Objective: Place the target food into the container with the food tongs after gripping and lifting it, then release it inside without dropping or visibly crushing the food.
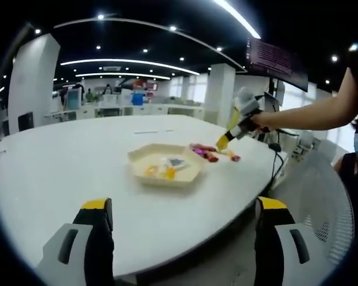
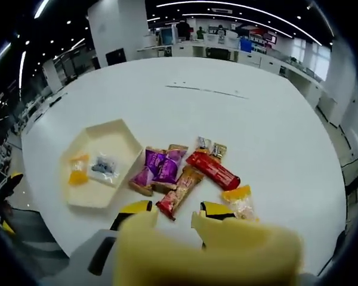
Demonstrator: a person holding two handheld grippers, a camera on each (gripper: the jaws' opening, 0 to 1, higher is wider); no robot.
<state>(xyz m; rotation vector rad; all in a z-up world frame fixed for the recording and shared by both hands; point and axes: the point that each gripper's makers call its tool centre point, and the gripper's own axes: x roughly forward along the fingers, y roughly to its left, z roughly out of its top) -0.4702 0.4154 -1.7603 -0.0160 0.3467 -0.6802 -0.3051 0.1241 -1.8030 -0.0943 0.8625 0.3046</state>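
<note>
The yellow tongs (image 2: 206, 247) in the right gripper (image 2: 167, 217) are hovering with fingers apart over the loose snack packets (image 2: 188, 173) on the counter (image 2: 238, 119), while the left gripper (image 1: 182, 238) is idling open; the tray (image 2: 98, 164) is holding two packets, the rest awaiting transfer.

Open-plan office: long desks (image 1: 125, 110), monitors (image 2: 167, 37), ceiling light strips (image 1: 128, 62).

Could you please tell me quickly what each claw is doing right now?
Left claw: open, holding nothing.
Right claw: open, empty, above the snack packets.
</note>
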